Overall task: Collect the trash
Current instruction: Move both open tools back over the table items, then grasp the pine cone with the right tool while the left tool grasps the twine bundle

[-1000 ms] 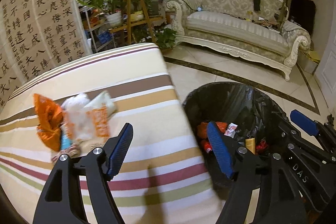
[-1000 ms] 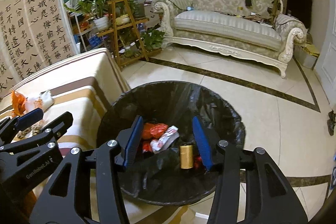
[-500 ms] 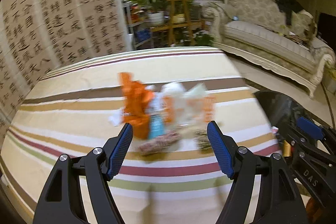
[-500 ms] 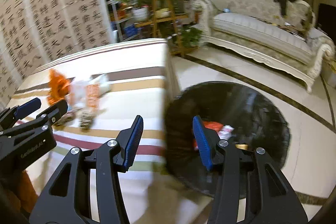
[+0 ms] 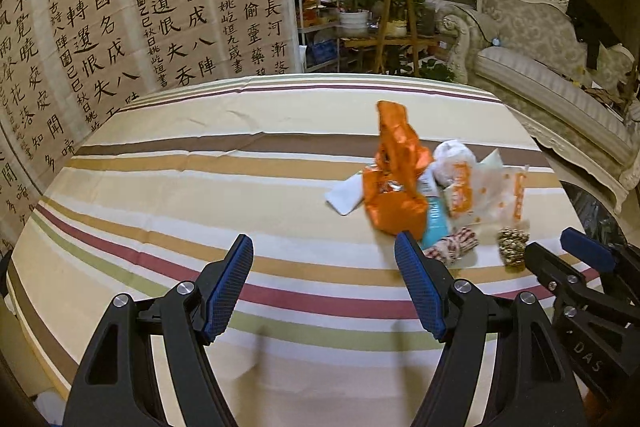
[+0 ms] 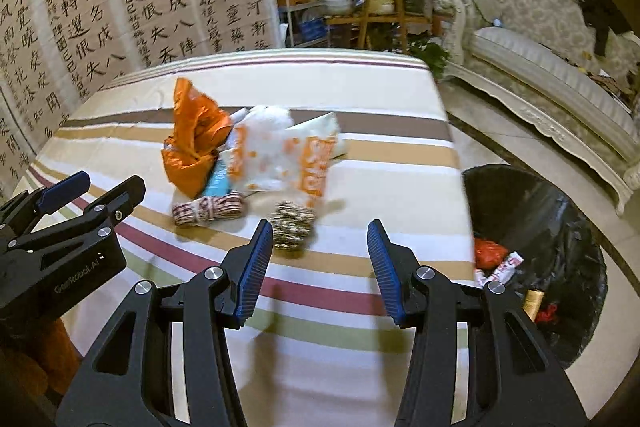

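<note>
A pile of trash lies on the striped tablecloth (image 5: 200, 187): an orange crumpled bag (image 5: 396, 183) (image 6: 194, 139), a white and orange wrapper (image 5: 484, 191) (image 6: 280, 155), a red-white cord bundle (image 5: 452, 247) (image 6: 208, 209) and a speckled wad (image 5: 512, 245) (image 6: 292, 227). My left gripper (image 5: 324, 287) is open and empty, above the cloth, left of the pile. My right gripper (image 6: 320, 267) is open and empty, just short of the speckled wad. A black-lined bin (image 6: 540, 247) with trash inside stands on the floor to the right of the table.
A calligraphy screen (image 5: 120, 7) stands behind the table. A plant shelf (image 5: 384, 19) and an ornate sofa (image 5: 560, 79) lie beyond on the tiled floor. The table's right edge (image 6: 452, 155) borders the bin.
Both grippers have swung left from over the bin to over the table. The trash pile now lies ahead of them. Both stayed open and empty.
</note>
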`<state>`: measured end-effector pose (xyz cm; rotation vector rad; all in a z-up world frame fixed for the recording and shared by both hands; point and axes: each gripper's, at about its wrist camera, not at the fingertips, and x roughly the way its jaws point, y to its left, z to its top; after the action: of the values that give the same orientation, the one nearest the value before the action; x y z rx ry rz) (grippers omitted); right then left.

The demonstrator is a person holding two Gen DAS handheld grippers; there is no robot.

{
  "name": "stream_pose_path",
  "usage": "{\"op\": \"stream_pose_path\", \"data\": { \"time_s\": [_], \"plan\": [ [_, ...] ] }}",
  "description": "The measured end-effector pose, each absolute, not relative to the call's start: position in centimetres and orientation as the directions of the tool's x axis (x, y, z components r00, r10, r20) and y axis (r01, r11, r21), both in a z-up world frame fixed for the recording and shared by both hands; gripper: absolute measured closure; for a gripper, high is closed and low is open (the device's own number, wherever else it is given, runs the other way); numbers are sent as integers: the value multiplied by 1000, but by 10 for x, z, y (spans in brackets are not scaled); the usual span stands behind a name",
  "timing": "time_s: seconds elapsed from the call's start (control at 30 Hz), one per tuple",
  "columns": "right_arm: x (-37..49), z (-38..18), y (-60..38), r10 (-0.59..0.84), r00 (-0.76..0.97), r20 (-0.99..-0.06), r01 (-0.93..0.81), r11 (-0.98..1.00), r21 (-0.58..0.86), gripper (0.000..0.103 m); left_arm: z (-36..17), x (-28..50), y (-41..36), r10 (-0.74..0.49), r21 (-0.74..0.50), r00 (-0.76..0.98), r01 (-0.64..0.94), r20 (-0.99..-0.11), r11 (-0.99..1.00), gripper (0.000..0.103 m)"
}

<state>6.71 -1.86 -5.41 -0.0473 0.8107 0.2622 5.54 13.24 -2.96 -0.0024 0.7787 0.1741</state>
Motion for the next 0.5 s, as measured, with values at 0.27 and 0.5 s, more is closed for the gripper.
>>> {"op": "stream_pose_path", "data": {
  "time_s": [0.27,0.5],
  "plan": [
    [77,-62,-3,202,620,-758,-264,964,41,71,-31,59,137,144,53,695,-151,-705,987,32],
    [76,-64,-4,206,610,-766,-272,961,42,86,-32,59,131,119,48,693,-121,-711,992,32]
  ]
}}
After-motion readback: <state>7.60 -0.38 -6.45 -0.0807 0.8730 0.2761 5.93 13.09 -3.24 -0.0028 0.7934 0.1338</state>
